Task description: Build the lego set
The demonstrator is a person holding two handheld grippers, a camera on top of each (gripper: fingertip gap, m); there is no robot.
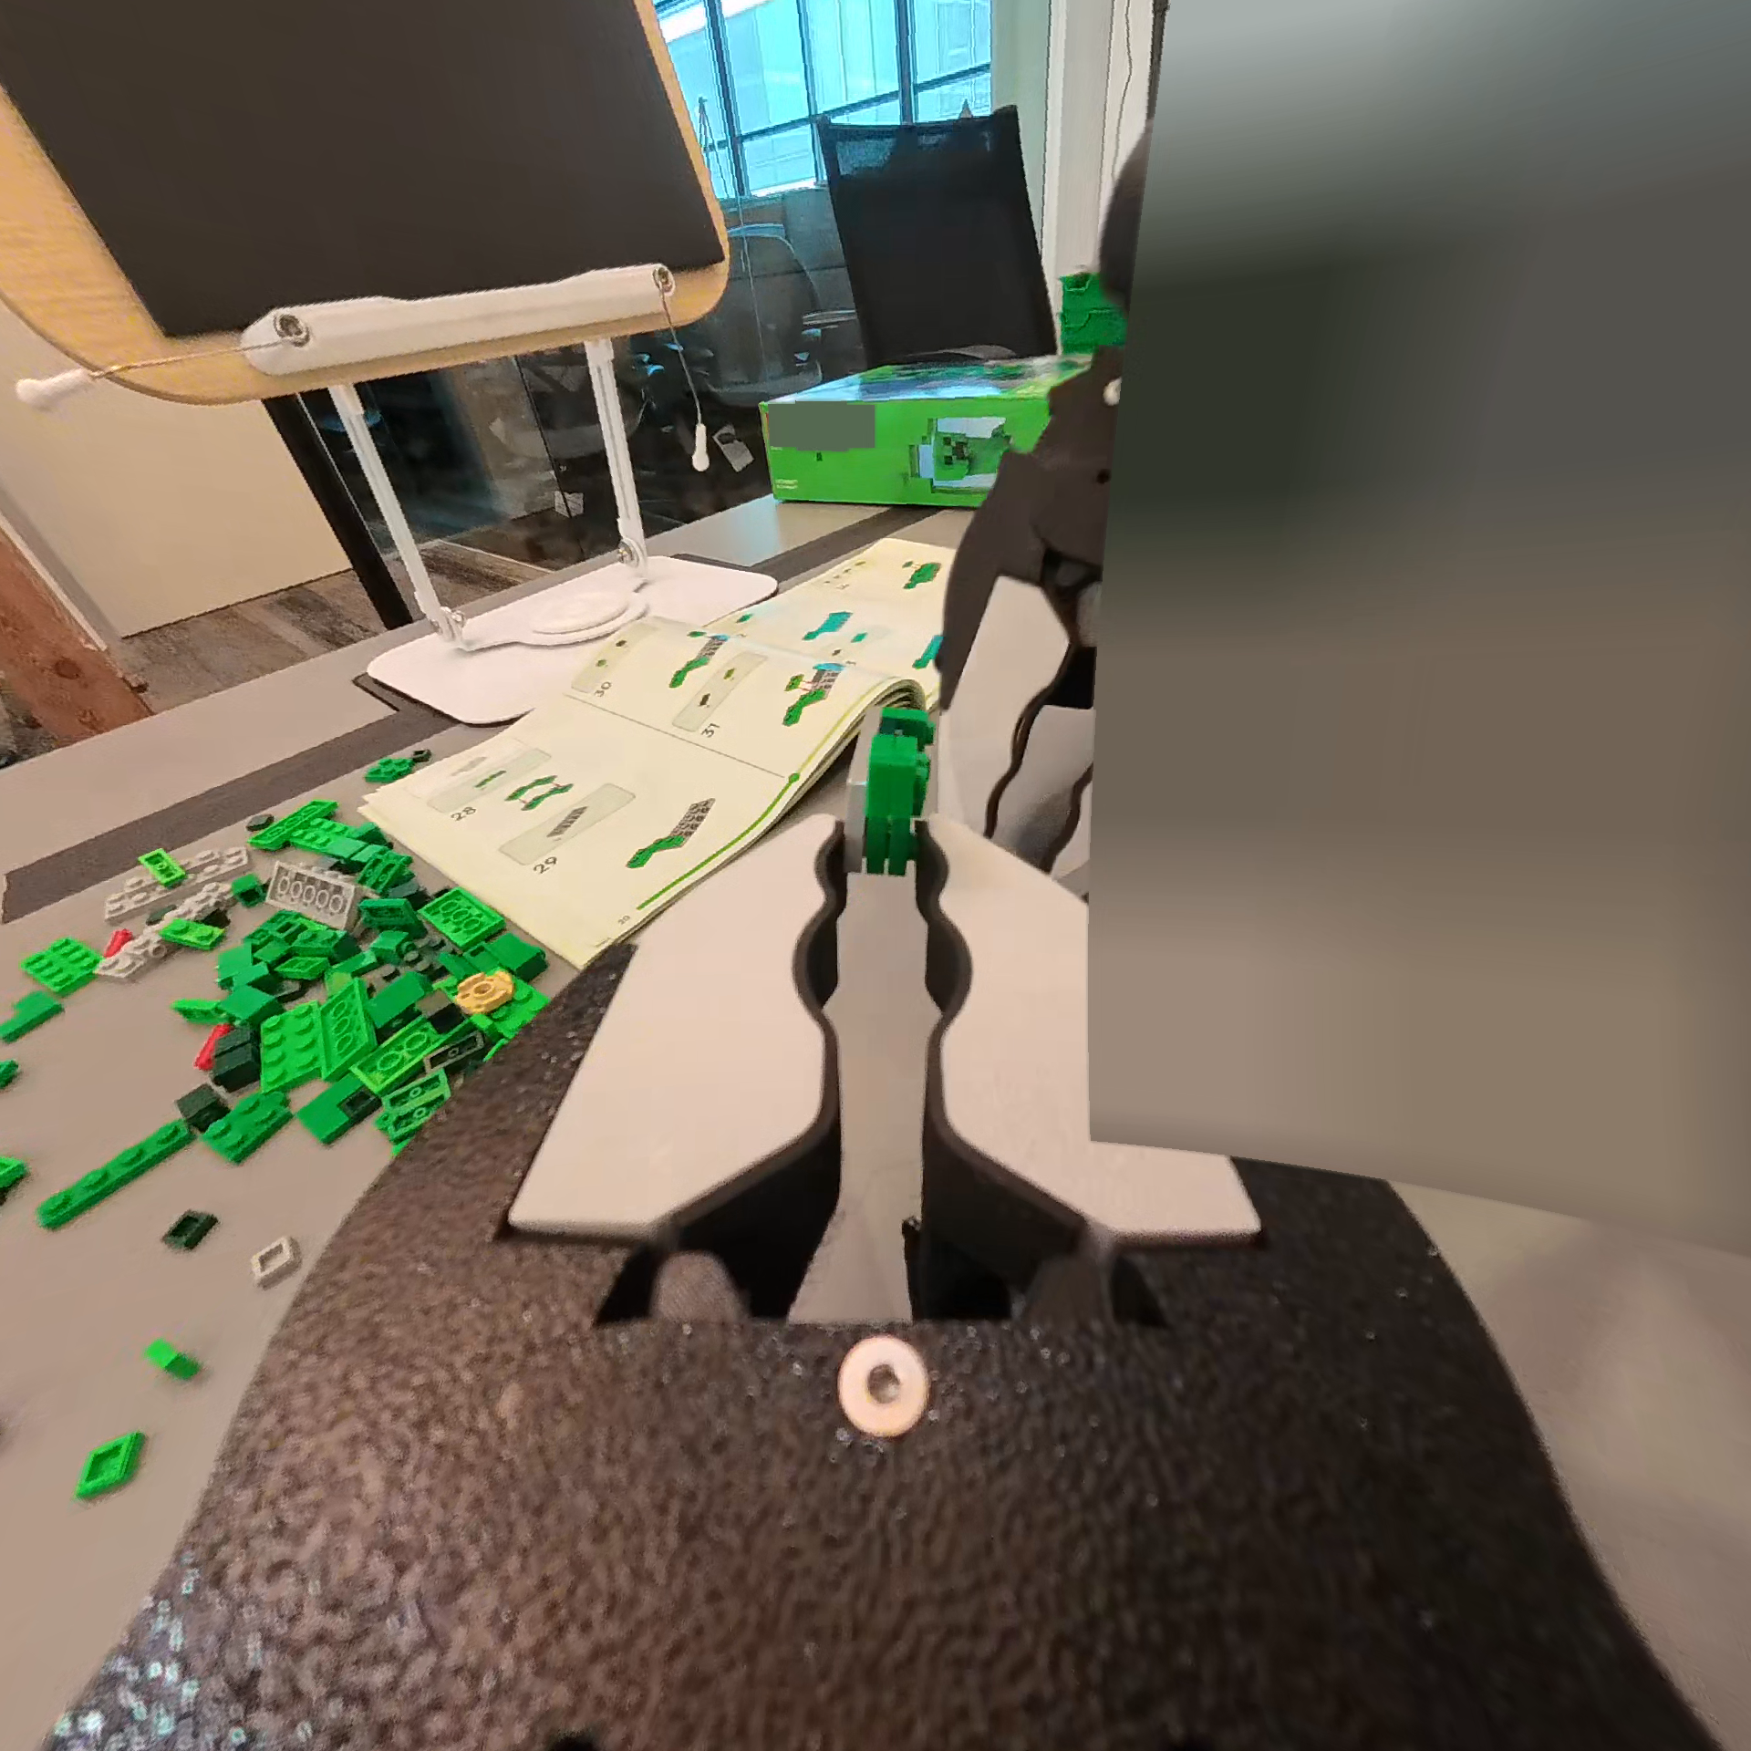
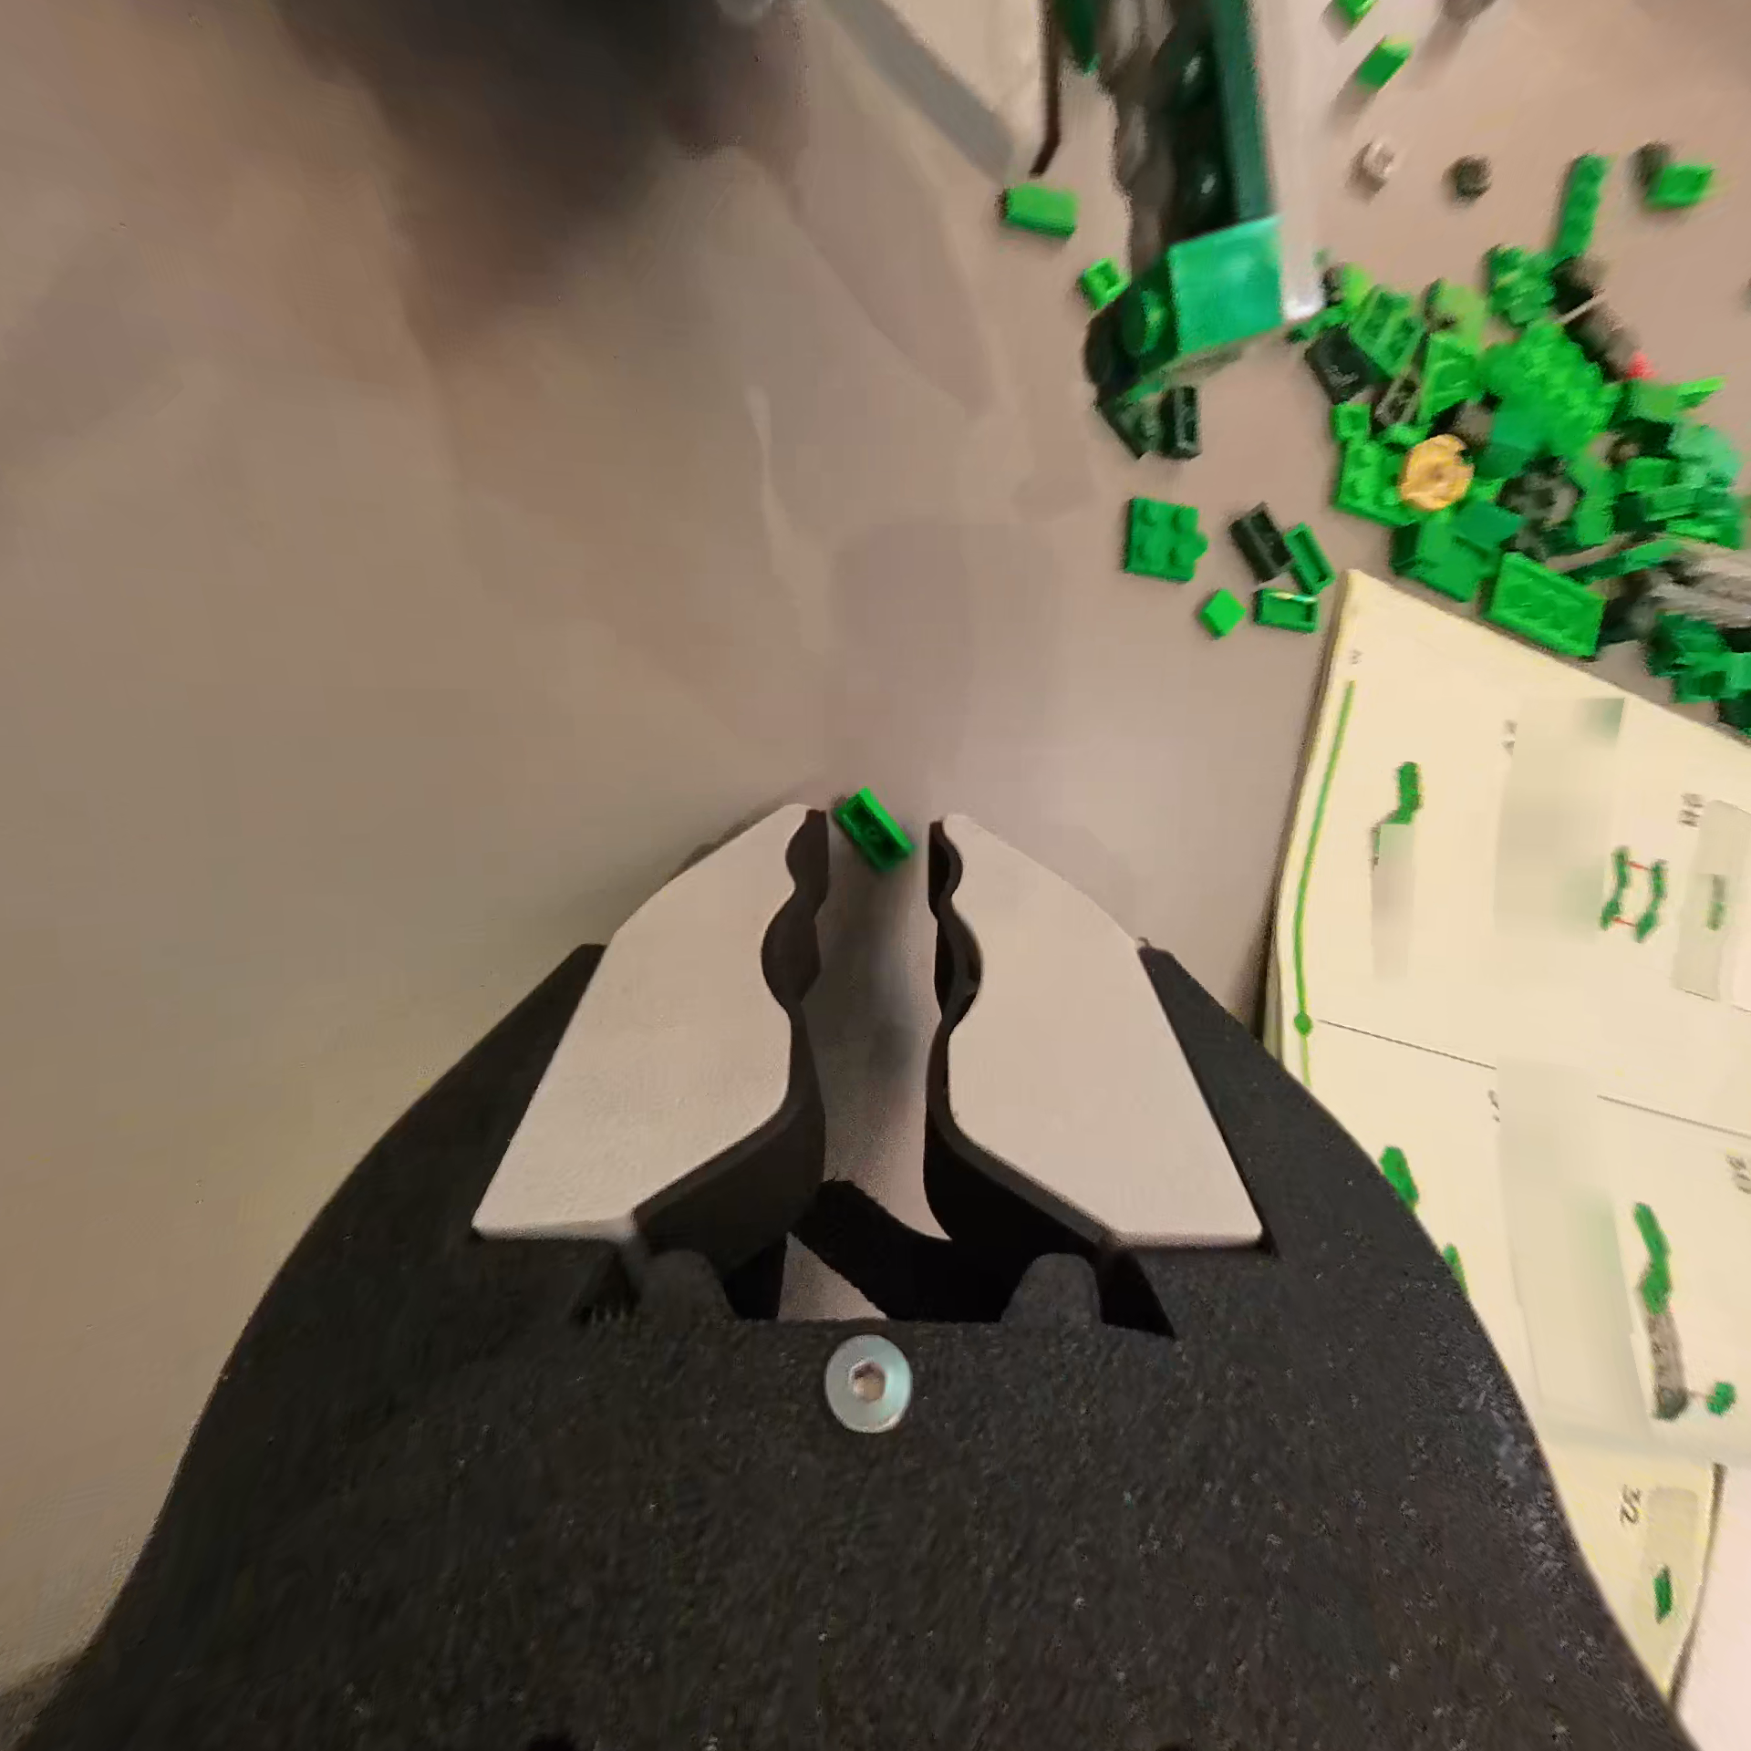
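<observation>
Above the desk (image 1: pixel 663 957), left gripper (image 1: pixel 883 834) is clamping a green-and-grey assembly (image 1: pixel 891 786) between its fingertips, over the open manual (image 1: pixel 663 749). Right gripper (image 2: pixel 872 839) is hanging jaws apart over bare desk; a small green plate (image 2: pixel 873 828) is sitting between the tips, contact unclear. Loose bricks (image 1: pixel 332 976) are lying beside the manual's corner.

A matte grey surface (image 1: pixel 189 786) spreads ahead of the claw. Beyond it to the left stands a white metal stand (image 1: pixel 568 616) carrying a wood-edged dark board (image 1: pixel 360 152). Farther ahead, a black mesh office chair (image 1: pixel 933 237) faces daylit, dark-framed windows (image 1: pixel 834 85) and glass partitions (image 1: pixel 493 455).
</observation>
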